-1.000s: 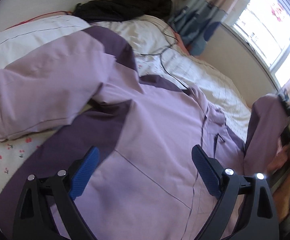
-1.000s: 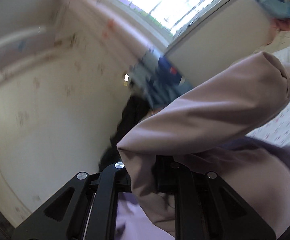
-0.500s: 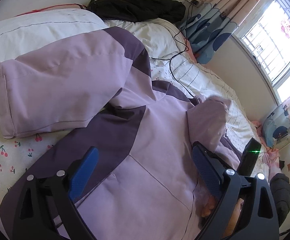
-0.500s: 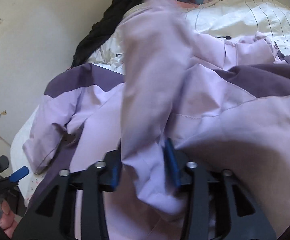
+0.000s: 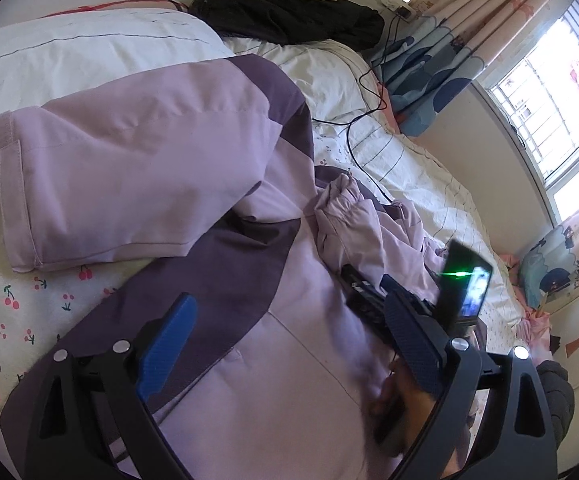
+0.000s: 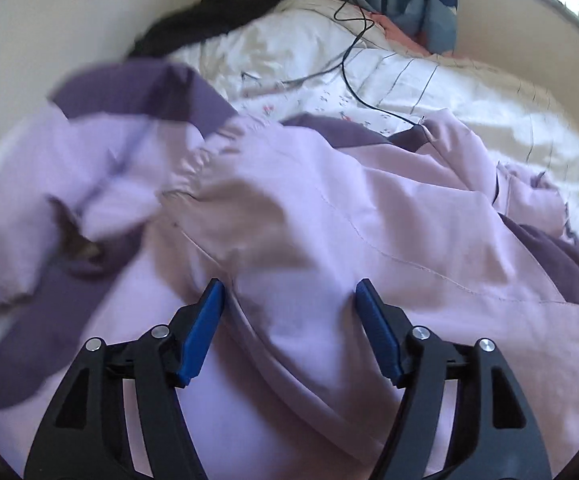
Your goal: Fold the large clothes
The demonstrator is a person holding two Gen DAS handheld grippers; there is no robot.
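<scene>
One lilac jacket [image 5: 289,360] lies spread on the bed [image 5: 89,48], filling the middle. Its sleeve at 3 o'clock [image 6: 329,208] is laid across the body; the sleeve at 10 o'clock [image 5: 129,160] remains unfolded. Two grippers: left [image 5: 289,344] wide apart, empty; right [image 6: 289,332] apart, clamping nothing.

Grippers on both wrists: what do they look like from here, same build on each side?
Yes, same build. The left gripper and right gripper each have black angular frames with triangular cut-outs, silver round bolts at the joints, and blue textured pads on the fingers. No cables or sleeves visible.
</scene>
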